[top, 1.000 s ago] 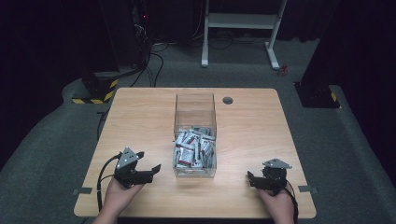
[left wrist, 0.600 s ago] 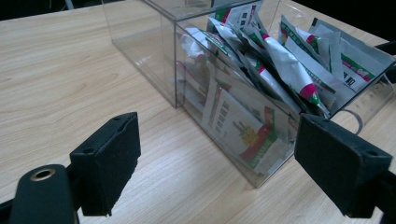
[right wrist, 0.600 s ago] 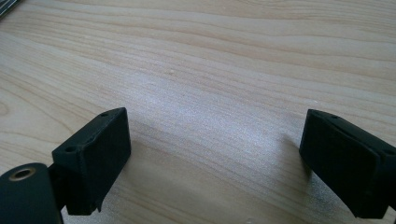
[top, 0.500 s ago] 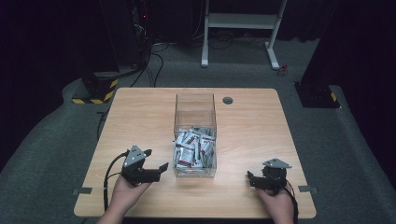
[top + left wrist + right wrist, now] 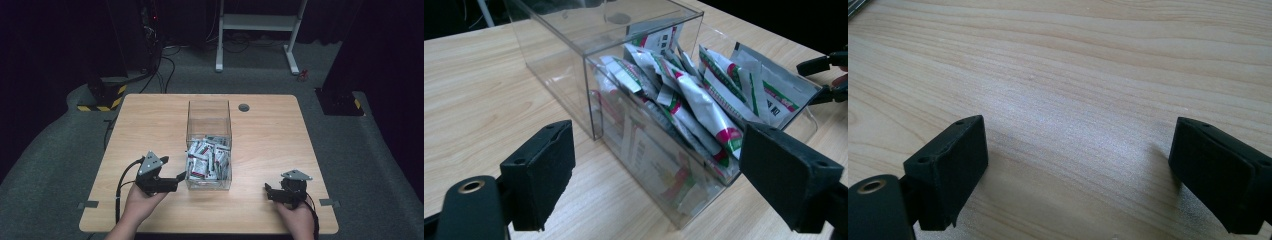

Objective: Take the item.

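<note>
- clear box (image 5: 209, 150) sits mid-table, light; nudge its wall with your left gripper (image 5: 176, 179) and it slides.
- packets (image 5: 704, 100) lean loosely inside; wide-open jaws may grab several.
- right gripper (image 5: 268, 191), jaws open and empty, rests well apart.

**Three cameras, one table**

The high view looks forward and down on the whole table (image 5: 150, 125). The left gripper view faces the clear box (image 5: 574, 55) from close by, a box the high view shares. The right gripper view looks down close at bare tabletop.
</note>
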Tool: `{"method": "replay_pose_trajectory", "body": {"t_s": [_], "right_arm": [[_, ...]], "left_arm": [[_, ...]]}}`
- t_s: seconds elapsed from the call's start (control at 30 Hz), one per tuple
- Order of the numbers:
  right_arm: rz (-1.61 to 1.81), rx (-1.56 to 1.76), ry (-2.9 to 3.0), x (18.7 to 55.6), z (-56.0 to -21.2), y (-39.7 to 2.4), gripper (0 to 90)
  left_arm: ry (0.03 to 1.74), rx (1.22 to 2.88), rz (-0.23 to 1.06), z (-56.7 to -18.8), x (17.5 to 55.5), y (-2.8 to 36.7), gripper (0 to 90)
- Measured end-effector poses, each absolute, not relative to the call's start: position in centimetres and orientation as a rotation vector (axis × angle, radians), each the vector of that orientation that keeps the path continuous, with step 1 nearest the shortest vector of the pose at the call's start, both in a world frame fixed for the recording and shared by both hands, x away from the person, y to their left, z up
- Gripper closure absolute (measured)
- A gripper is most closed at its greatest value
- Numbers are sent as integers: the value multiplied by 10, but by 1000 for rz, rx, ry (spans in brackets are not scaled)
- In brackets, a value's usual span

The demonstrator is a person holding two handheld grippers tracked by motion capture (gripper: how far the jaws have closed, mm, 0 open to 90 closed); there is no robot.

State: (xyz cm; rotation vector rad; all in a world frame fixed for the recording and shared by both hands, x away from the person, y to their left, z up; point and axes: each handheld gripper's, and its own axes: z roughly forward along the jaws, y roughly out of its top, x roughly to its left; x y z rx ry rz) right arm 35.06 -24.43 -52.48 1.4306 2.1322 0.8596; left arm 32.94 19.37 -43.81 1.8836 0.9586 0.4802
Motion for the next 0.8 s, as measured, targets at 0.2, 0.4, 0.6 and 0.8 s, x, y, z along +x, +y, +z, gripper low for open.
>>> {"method": "replay_pose_trajectory", "body": {"t_s": [0.2, 0.4, 0.6, 0.8], "right_arm": [[860, 1432, 2133, 350, -525, -244, 86], [859, 1431, 2135, 350, -525, -244, 86], [862, 1422, 2142, 350, -525, -244, 86], [862, 1419, 2143, 350, -525, -244, 86]], "left_arm": [[935, 1870, 467, -431, 332, 185, 151], [928, 1872, 451, -429, 336, 178, 154], [917, 1895, 433, -428, 339, 169, 154], [912, 1899, 432, -427, 342, 163, 161]]}}
